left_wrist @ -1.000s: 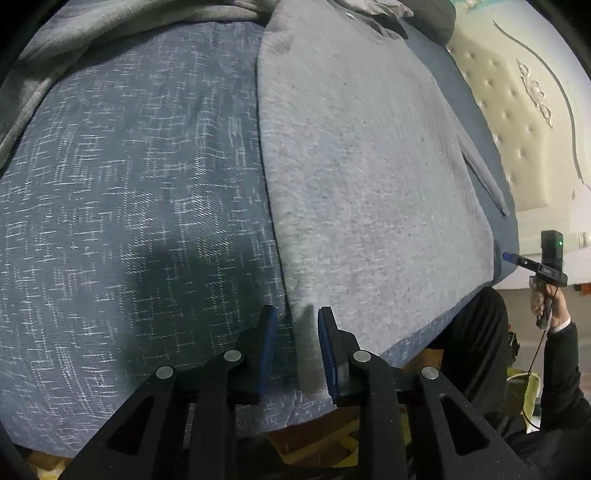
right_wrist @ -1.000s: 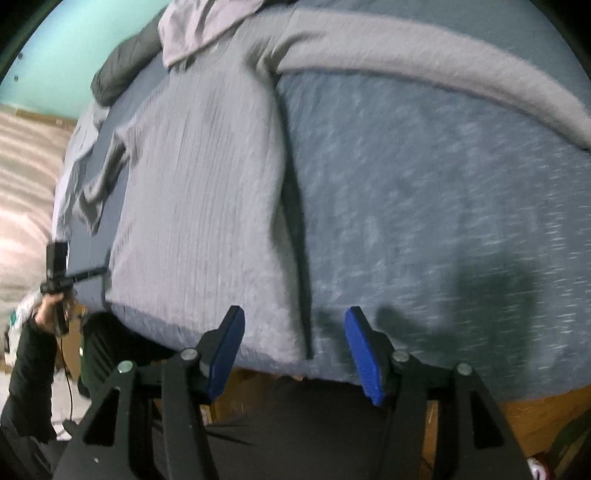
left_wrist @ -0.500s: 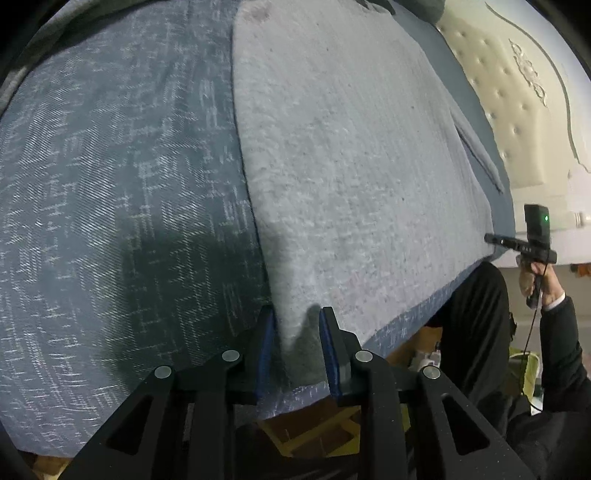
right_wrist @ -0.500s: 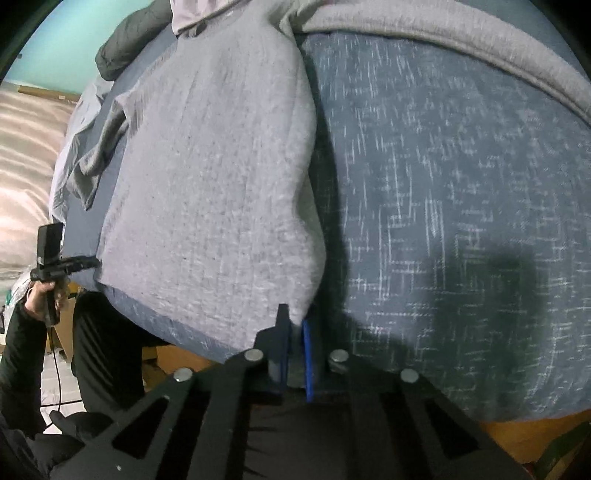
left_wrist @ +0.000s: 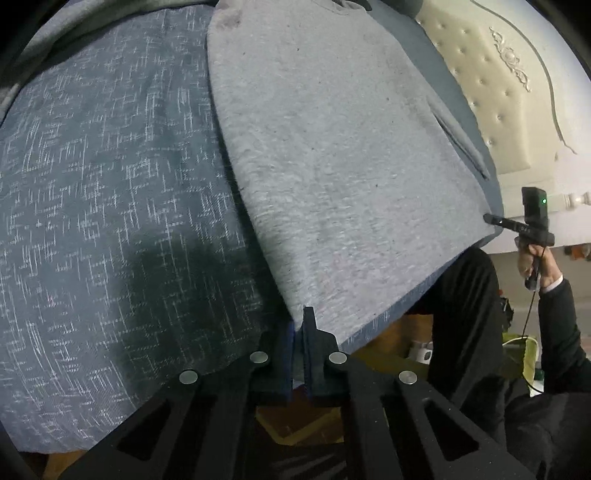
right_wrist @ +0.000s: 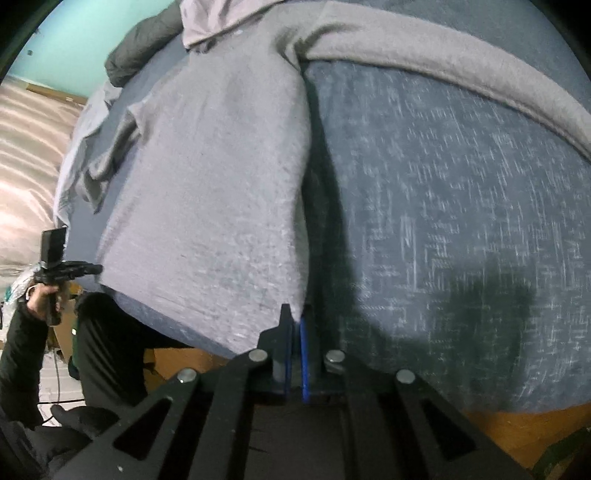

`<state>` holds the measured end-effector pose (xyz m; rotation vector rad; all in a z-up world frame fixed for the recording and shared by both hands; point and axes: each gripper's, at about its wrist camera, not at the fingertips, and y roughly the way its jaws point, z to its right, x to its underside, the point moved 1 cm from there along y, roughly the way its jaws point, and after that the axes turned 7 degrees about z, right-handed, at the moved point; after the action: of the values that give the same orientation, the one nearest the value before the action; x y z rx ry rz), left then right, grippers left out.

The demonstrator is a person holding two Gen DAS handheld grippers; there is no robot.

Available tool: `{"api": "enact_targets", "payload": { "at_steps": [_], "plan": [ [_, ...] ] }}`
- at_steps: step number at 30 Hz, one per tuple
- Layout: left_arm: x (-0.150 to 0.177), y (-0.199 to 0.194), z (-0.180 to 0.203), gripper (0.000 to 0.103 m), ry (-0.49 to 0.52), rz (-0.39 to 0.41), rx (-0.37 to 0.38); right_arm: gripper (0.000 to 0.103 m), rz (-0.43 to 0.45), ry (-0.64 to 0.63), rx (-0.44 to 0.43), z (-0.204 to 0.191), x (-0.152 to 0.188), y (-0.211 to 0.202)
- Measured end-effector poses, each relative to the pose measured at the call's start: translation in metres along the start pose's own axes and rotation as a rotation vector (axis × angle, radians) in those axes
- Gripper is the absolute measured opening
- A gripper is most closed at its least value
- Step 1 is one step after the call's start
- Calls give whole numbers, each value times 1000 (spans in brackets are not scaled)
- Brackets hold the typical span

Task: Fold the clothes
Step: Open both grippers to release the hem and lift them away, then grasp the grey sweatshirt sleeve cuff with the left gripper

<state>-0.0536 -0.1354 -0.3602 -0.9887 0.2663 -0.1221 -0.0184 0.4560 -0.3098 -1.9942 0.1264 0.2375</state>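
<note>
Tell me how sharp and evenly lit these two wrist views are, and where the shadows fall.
Left wrist view: sharp; gray sweater evenly lit, dark gripper shadow on the blue bedspread; fisheye bends the headboard. Right wrist view: bedspread weave streaked by motion blur, sweater softer, a hard shadow beside its edge.

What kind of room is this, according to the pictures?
Most likely a bedroom. A grey garment lies on a bed with a blue patterned cover, a cream tufted headboard stands behind, and more clothes are piled farther back.

pinched sweater point(left_wrist: 347, 177) corners hidden between tongs.
</note>
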Motion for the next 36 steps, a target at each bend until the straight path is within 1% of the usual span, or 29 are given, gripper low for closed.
{"api": "enact_targets", "payload": {
  "at_steps": [5,7,9,12,13,16,18,21,24,27,29,31,33,36],
  "plan": [
    [6,21,-5,3,-40,-35,-15,3,-44,12,27,6,8,23],
    [3,34,1,4,-64,-50,-16,3,-55,5,30,5,9,29],
    [3,32,3,5,-62,-45,-9,5,-48,-12,26,2,7,25],
    [1,26,5,11,-53,-31,2,6,-26,-18,35,-2,3,12],
    [-1,20,4,13,-46,-15,-12,6,-19,-21,37,-3,2,7],
    [-7,4,-8,15,-57,36,-63,6,3,-27,46,-7,-1,-6],
    [-11,-7,-19,16,-91,87,-67,7,21,-31,50,-9,-4,-14],
    [-23,-32,-40,22,-140,195,-112,7,69,-33,37,-16,-18,-22],
    [-34,-55,-60,23,-172,291,-151,7,105,-31,36,-23,-33,-24],
    [-44,-78,-81,24,-190,367,-185,7,111,-38,32,-34,-42,-18],
    [-60,-116,-110,25,-183,418,-235,7,111,-48,32,-43,-45,-13],
    [-64,-135,-127,29,-181,467,-292,7,108,-56,34,-51,-47,-8],
    [-68,-149,-144,30,-190,505,-324,7,105,-59,44,-58,-50,-1],
    [-71,-164,-163,30,-208,555,-356,7,97,-57,59,-59,-57,0]
  ]
}}
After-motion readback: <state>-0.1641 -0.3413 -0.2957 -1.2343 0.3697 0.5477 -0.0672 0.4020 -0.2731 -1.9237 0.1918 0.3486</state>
